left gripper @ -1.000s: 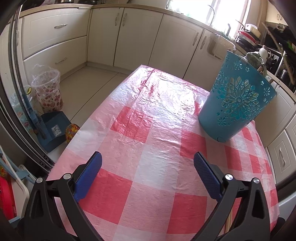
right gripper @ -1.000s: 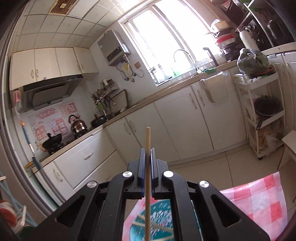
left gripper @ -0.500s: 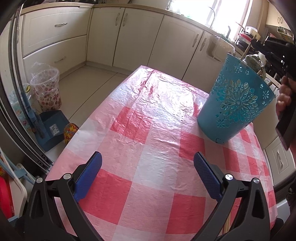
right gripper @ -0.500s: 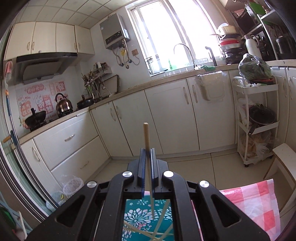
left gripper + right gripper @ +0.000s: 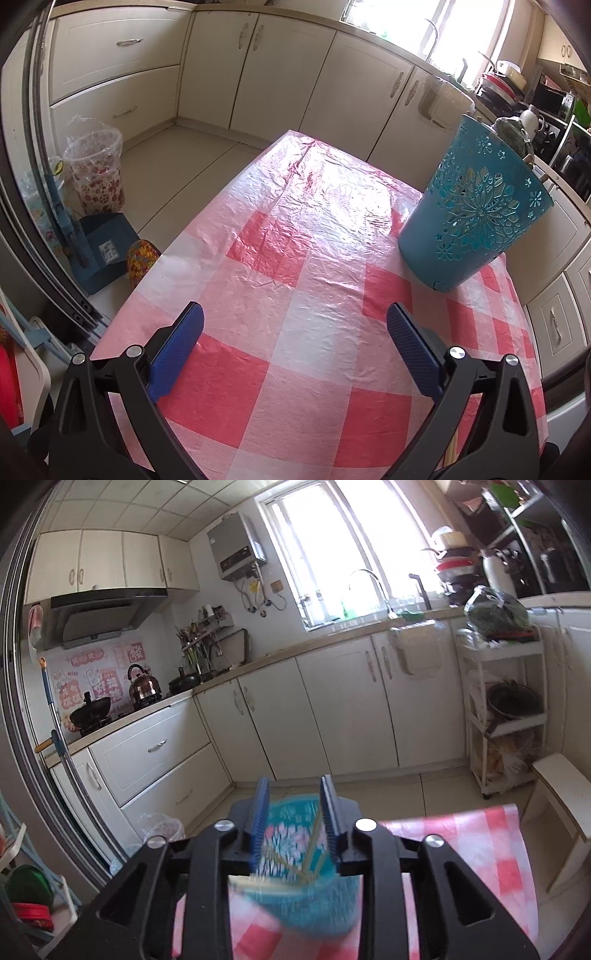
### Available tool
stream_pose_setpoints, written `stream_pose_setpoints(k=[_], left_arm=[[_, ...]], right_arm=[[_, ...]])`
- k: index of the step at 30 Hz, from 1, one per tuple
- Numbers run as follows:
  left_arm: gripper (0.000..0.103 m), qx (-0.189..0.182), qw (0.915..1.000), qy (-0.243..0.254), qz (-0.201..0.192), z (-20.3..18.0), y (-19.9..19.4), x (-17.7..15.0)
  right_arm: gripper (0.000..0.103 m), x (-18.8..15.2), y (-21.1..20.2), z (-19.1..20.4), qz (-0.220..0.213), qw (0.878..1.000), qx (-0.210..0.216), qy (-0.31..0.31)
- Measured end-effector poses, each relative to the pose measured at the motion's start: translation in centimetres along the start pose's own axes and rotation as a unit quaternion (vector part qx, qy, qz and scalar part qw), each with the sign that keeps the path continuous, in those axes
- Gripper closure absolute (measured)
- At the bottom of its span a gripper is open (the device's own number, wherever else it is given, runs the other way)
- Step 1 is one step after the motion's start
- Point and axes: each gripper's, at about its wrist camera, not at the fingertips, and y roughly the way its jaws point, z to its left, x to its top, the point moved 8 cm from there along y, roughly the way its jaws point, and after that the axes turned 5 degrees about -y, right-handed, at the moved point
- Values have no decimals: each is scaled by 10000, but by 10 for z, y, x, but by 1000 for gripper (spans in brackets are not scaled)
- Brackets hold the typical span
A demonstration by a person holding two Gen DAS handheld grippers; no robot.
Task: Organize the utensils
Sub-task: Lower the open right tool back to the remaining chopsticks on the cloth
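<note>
A teal cut-out holder (image 5: 472, 214) stands on the red-and-white checked table (image 5: 280, 266) at the right. My left gripper (image 5: 295, 354) is open and empty, low over the near part of the table. In the right wrist view my right gripper (image 5: 295, 823) is open and empty just above the same holder (image 5: 303, 897), which is blurred. Several thin wooden chopsticks (image 5: 314, 849) lean inside the holder.
Cream kitchen cabinets (image 5: 280, 74) run behind the table. A flowered waste bin (image 5: 96, 170) and a blue dustpan (image 5: 99, 251) stand on the floor at the left. A white shelf cart (image 5: 506, 716) and a white stool (image 5: 561, 805) are at the right.
My right gripper opened and let go of the wooden chopstick, which dropped into the teal holder. The right hand has left the left wrist view. The left gripper has barely moved.
</note>
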Motion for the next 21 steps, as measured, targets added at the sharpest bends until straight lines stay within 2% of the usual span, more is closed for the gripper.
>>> stream_pose_setpoints(k=[2, 3, 6, 8, 13, 14, 21], left_arm=[[8, 14, 10000, 13, -2, -1, 0, 0], [8, 15, 10000, 16, -7, -1, 0, 0], [8, 0, 10000, 5, -15, -1, -1, -1], [8, 1, 10000, -14, -2, 0, -1, -1], [8, 191, 9997, 74, 120, -1, 4, -3], [8, 240, 9996, 94, 128, -1, 5, -3], [8, 478, 9984, 233, 201, -3, 8, -5]], right_arm=[[71, -34, -14, 4, 395, 9992, -2, 36], [71, -61, -17, 9, 785, 9969, -6, -17], [75, -138, -18, 21, 1763, 9843, 47, -61], [75, -175, -15, 23, 2175, 9760, 58, 70], [77, -209, -1, 19, 2562, 9661, -243, 216], [79, -210, 1, 20, 2611, 9648, -251, 209], [79, -219, 13, 27, 2880, 9564, -446, -207]])
